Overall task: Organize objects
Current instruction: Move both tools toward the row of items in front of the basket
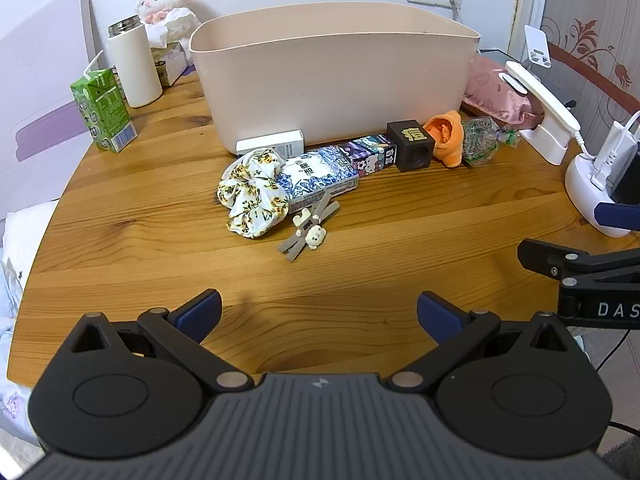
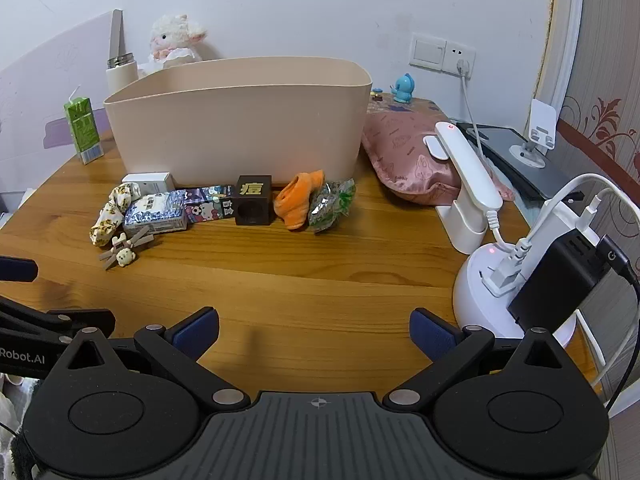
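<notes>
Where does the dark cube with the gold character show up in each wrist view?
Left wrist: the dark cube sits right of centre, in front of the beige bin, beside the orange cloth.
Right wrist: the dark cube is left of centre, again at the bin's front wall.
Shared landmark: the beige bin, directly behind the cube in both.

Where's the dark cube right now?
The dark cube sits on the table in front of the bin, right of centre in the left wrist view, between the cartoon box and the orange cloth.
</notes>
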Action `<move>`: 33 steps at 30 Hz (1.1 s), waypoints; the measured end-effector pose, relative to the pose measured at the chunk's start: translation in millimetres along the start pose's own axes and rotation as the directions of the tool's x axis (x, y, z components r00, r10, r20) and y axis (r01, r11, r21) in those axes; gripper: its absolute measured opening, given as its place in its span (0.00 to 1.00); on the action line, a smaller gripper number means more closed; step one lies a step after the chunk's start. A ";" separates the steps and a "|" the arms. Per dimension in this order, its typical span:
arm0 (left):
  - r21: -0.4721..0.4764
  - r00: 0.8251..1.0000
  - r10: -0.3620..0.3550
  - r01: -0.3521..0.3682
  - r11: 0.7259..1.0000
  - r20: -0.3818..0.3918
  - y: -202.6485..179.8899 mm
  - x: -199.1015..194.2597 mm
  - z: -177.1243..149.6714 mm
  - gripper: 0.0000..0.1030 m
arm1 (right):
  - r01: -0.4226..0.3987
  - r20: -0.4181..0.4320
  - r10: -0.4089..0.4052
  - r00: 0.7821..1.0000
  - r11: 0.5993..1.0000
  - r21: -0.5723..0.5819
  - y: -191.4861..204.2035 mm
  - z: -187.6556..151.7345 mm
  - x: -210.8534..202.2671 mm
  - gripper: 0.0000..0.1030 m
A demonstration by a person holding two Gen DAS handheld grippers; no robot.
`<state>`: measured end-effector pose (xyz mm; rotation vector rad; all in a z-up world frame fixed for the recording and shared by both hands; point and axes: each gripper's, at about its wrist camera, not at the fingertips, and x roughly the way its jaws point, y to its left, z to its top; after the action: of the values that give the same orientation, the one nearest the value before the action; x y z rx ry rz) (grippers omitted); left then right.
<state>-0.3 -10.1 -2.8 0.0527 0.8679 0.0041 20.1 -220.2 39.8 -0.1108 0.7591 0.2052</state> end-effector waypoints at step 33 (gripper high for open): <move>-0.007 1.000 -0.010 0.010 1.000 -0.001 -0.7 0.6 2.6 1.00 | -0.010 -0.010 0.010 1.000 1.000 0.021 -7.3 -1.3 4.5 1.00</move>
<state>2.0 -10.9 -1.6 0.0423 0.8696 -0.0019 24.1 -226.9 35.9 -0.0878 0.7722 0.2065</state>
